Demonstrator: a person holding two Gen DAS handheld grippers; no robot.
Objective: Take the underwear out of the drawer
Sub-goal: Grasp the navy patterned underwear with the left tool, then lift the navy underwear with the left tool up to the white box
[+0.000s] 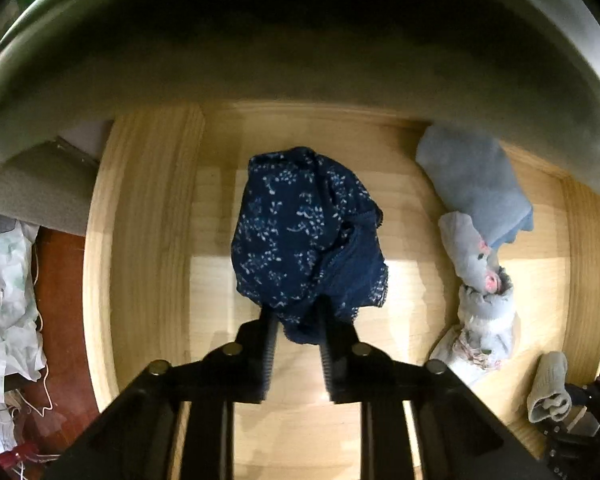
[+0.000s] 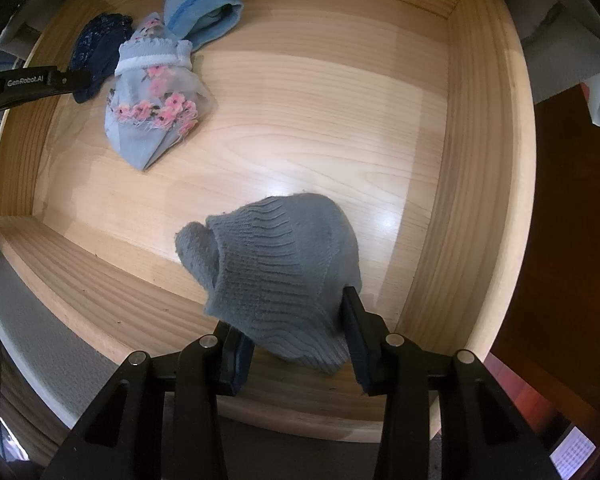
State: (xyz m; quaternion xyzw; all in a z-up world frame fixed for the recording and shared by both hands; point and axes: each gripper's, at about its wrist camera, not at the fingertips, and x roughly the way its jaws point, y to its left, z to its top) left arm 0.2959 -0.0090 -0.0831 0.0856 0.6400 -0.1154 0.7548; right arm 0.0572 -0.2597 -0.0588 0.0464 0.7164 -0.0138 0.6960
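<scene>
My left gripper (image 1: 298, 316) is clamped on the navy floral underwear (image 1: 306, 236), its long axis running straight ahead of my fingertips over the drawer (image 1: 140, 240). My right gripper (image 2: 296, 320) pinches a grey knit piece (image 2: 276, 276).

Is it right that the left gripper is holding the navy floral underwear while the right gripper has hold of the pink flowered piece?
Not quite. The left gripper does hold the navy floral underwear, but the right gripper is closed on a grey knitted garment, as the right wrist view shows. The pink flowered piece lies untouched on the floor of the wooden drawer.
</scene>
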